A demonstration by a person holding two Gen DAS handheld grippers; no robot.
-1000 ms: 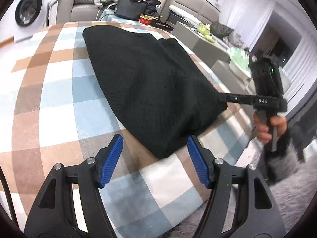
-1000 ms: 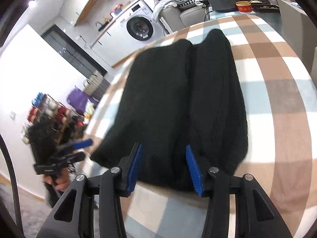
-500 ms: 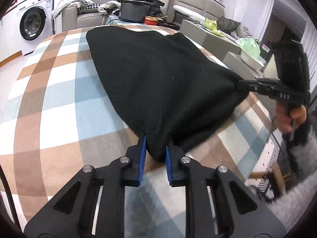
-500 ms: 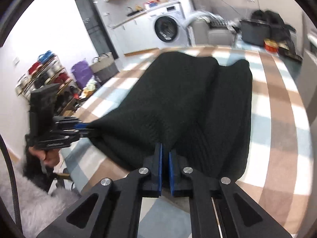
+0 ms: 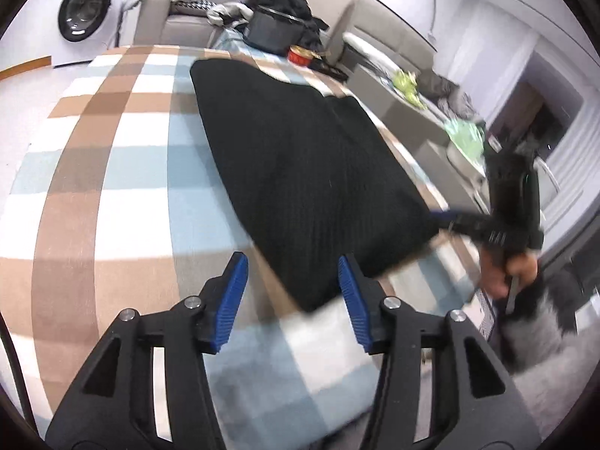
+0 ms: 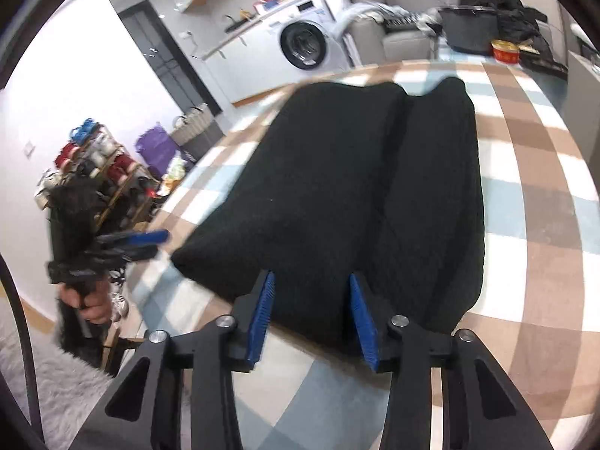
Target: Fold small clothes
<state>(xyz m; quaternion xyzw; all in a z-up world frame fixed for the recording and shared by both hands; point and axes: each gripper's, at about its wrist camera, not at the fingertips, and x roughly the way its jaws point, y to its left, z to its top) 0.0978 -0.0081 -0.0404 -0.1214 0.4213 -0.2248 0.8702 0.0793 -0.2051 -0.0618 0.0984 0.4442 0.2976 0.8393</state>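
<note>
Blue-padded fingers on both tools are spread wide right now, nothing pinched in either. The left gripper (image 5: pixel 292 296) sits just off the near corner of the black knit garment (image 5: pixel 307 172), and the right gripper (image 6: pixel 311 315) has its pads on either side of the near edge without closing on it. That garment is lying folded on the checked tablecloth (image 5: pixel 105 195) in brown, white and pale blue, with a lengthwise crease showing from the right wrist view. Further back there's a red tin (image 6: pixel 505 51) and a dark pot (image 6: pixel 468 28) at the far end, then a washing machine (image 6: pixel 303 43) against the wall.
</note>
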